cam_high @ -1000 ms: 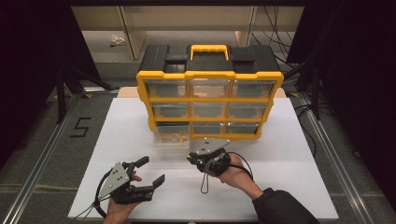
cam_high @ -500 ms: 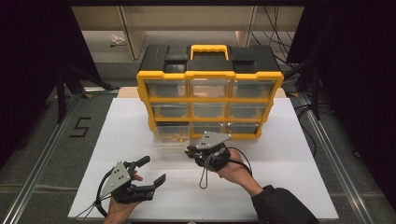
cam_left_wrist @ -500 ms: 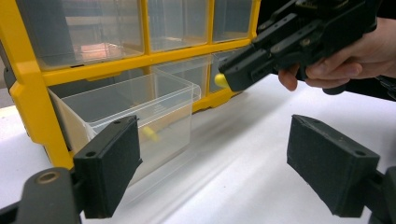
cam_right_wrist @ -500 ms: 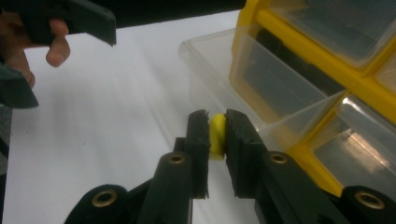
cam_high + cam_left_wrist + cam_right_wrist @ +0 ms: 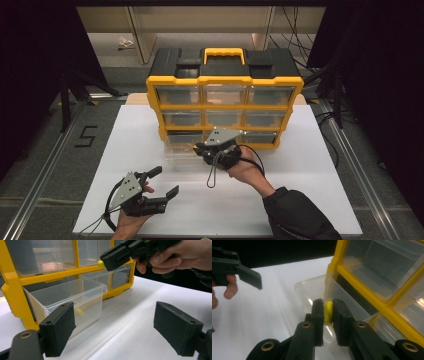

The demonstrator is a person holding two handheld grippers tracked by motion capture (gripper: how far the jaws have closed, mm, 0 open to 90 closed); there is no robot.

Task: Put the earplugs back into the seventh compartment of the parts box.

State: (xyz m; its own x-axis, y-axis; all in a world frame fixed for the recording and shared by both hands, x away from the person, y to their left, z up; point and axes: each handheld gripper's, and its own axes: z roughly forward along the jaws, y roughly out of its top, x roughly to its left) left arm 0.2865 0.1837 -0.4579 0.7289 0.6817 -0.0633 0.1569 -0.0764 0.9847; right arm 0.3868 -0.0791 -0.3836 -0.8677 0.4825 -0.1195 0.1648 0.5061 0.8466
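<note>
A yellow organiser (image 5: 225, 80) with clear drawers stands at the back of the white table. Its bottom-left clear drawer (image 5: 179, 148) is pulled out, and a small yellow piece (image 5: 80, 311) lies inside it. My right gripper (image 5: 198, 149) hovers over that drawer's right part and is shut on another small yellow piece (image 5: 328, 311). That piece also shows at the gripper's tip (image 5: 100, 264) in the left gripper view. My left gripper (image 5: 166, 181) is open and holds nothing, near the table's front left. It points at the drawer (image 5: 75, 292) from a short way off.
The white board (image 5: 310, 190) covers the table, with bare room on the right and left of the organiser. The organiser's other drawers (image 5: 382, 262) are pushed in. Dark floor and metal rails (image 5: 45, 165) lie to both sides.
My right gripper has moved forward and slightly left with the yellow piece, from the table's middle to above the open drawer. The left gripper has barely moved.
</note>
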